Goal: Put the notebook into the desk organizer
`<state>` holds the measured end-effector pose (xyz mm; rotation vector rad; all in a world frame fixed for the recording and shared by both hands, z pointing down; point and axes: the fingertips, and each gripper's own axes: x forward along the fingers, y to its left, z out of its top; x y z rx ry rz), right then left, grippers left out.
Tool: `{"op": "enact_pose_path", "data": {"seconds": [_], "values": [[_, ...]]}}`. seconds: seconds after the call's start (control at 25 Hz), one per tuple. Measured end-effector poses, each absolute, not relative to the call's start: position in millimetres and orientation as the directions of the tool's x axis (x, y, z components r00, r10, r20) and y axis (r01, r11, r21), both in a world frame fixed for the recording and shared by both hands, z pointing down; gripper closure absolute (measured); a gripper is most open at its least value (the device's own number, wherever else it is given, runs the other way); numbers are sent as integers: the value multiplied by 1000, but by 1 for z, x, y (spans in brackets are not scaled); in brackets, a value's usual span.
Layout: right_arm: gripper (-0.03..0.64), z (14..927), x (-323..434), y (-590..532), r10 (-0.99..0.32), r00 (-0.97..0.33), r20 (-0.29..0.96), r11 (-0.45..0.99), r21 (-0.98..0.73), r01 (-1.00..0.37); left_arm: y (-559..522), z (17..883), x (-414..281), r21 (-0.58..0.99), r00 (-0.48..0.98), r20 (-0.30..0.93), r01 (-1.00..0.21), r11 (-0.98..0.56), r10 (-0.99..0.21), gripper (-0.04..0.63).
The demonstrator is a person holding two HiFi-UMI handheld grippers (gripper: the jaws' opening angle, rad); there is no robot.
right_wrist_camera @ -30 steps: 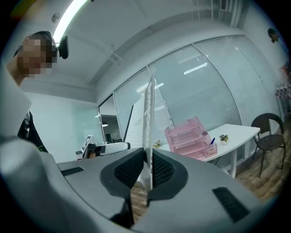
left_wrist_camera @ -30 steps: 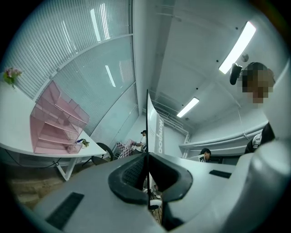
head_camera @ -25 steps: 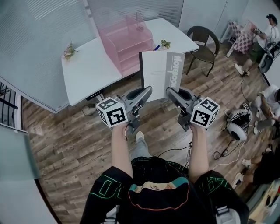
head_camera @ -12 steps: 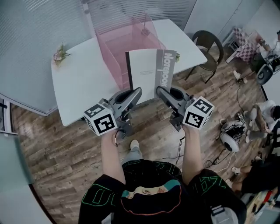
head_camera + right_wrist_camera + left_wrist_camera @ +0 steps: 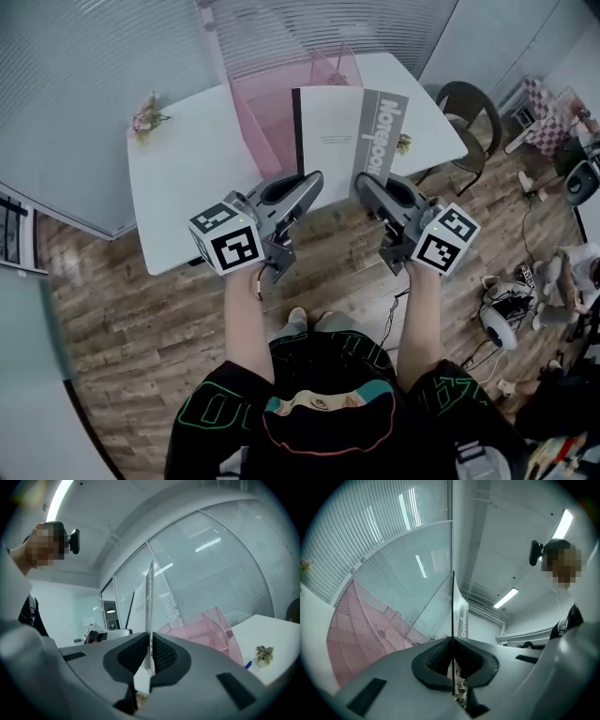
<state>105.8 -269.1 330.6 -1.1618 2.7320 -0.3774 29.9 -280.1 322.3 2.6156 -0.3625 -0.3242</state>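
Note:
I hold a grey and white notebook (image 5: 342, 136) upright by its lower edge, over the white table (image 5: 187, 178). My left gripper (image 5: 314, 180) is shut on its lower left part and my right gripper (image 5: 364, 183) is shut on its lower right part. The pink mesh desk organizer (image 5: 267, 103) stands on the table behind and left of the notebook. In the left gripper view the notebook (image 5: 461, 616) runs edge-on out of the left gripper (image 5: 453, 641), with the organizer (image 5: 361, 634) at the left. In the right gripper view the notebook (image 5: 149, 602) rises from the right gripper (image 5: 149, 641), the organizer (image 5: 206, 630) to its right.
A flower sprig (image 5: 147, 114) lies at the table's left end and a small plant (image 5: 404, 143) near its right end. A dark chair (image 5: 469, 108) stands past the table's right corner. A glass wall with blinds backs the table. Gear and cables lie on the wood floor at the right.
Both grippers have carried the notebook closer to the table; it now stands over the table, in front of the pink organizer's right side. Both grips are unchanged.

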Motion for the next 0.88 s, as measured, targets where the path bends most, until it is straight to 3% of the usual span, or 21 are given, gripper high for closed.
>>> {"op": "enact_pose_path", "data": {"seconds": [0.44, 0.64, 0.88], "values": [[597, 311, 110, -325, -684, -730, 17, 698, -274, -661, -324, 308, 33, 489, 881, -103, -359, -795, -462, 575], [600, 303, 106, -339, -632, -775, 3, 735, -313, -601, -325, 303, 18, 466, 868, -115, -381, -798, -482, 454], [603, 311, 110, -354, -596, -799, 84, 727, -368, -580, -325, 315, -4, 450, 836, -73, -458, -766, -544, 436]]}}
